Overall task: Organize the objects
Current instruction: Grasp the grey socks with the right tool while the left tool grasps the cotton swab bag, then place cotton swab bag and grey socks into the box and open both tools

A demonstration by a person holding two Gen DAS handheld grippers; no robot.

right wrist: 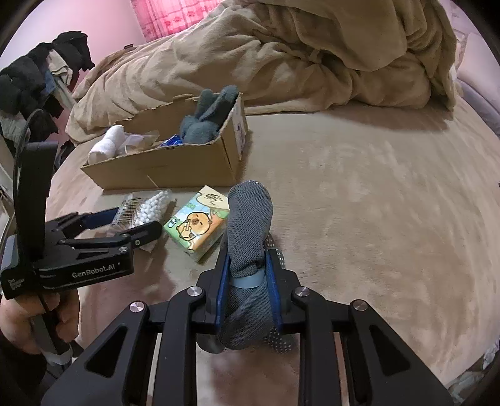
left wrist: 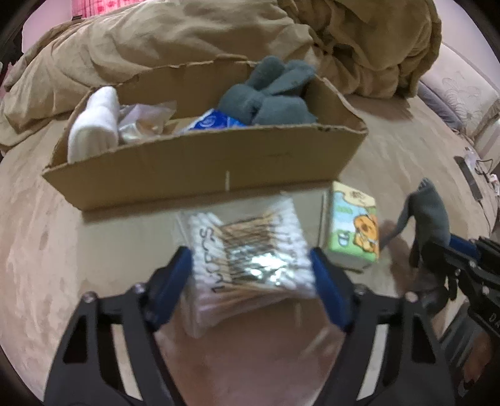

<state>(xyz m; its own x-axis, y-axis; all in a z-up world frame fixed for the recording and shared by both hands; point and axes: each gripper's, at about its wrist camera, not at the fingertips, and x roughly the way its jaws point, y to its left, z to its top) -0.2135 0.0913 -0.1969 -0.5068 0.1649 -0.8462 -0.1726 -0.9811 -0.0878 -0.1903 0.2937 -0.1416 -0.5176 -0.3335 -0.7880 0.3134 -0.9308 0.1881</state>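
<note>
— What do you hold?

— My left gripper (left wrist: 250, 274) squeezes the cotton swab bag (left wrist: 247, 259), low in the middle. My right gripper (right wrist: 248, 281) pinches the grey sock (right wrist: 247, 237).

— And the box (left wrist: 200, 165)?

— Upper middle, nearly full. The slippery bag might slide out.

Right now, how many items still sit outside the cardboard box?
3: cotton swab pack in left gripper, grey sock in right gripper, tissue pack on the bed.

Tan bed (right wrist: 359, 193) filled the view, rumpled tan duvet (right wrist: 281, 62) heaped at its far side, pink wall (right wrist: 103, 34) behind, pink checked curtain (right wrist: 175, 15), dark clothes (right wrist: 34, 84) piled at left
</note>
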